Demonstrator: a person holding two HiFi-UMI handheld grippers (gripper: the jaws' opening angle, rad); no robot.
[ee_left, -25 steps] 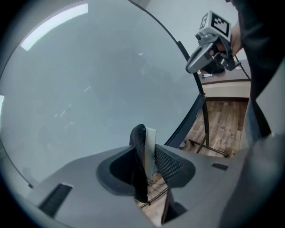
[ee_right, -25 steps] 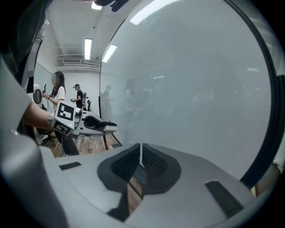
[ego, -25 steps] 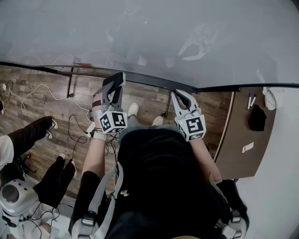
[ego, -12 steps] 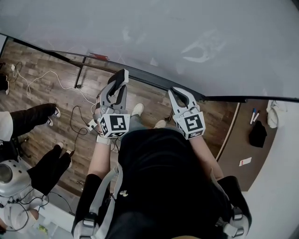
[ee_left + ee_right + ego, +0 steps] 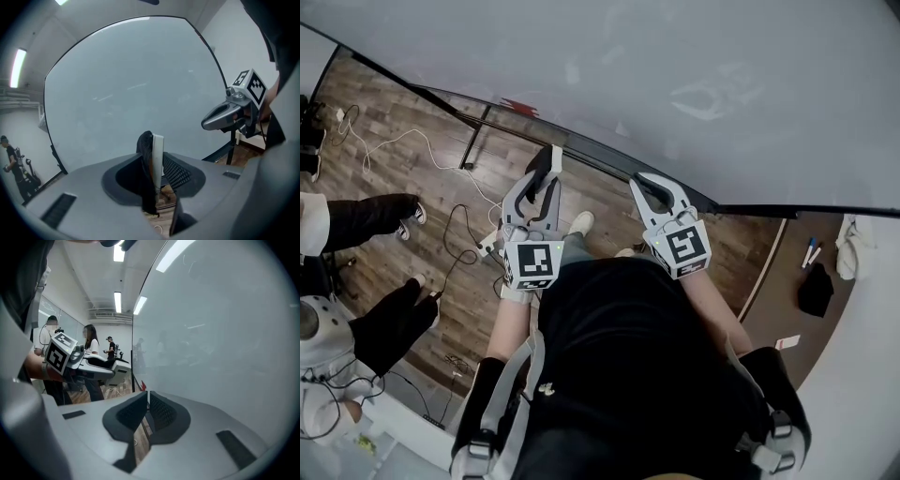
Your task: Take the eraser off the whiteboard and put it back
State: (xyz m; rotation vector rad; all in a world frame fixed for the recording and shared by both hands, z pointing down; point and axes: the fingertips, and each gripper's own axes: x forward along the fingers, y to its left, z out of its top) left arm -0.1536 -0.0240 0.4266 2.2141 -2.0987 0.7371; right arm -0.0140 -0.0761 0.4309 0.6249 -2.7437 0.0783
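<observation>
The eraser (image 5: 153, 157), black felt with a white back, stands on edge between my left gripper's jaws, which are shut on it. In the head view the left gripper (image 5: 549, 161) holds the eraser (image 5: 556, 156) up just in front of the whiteboard's (image 5: 675, 66) lower edge. My right gripper (image 5: 640, 182) is beside it to the right, shut with nothing in it; its pads (image 5: 154, 409) stand almost together. The whiteboard (image 5: 131, 79) fills both gripper views. The right gripper (image 5: 224, 116) also shows in the left gripper view.
The whiteboard's black frame (image 5: 581, 150) and stand legs rise from a wood floor with white cables (image 5: 394, 145). A brown table (image 5: 797, 281) at the right carries markers, a black object and a white cloth. A seated person's legs (image 5: 366, 220) are at the left.
Both grippers have risen and moved closer to the whiteboard's lower edge. The left gripper has rolled, eraser still in its jaws.
</observation>
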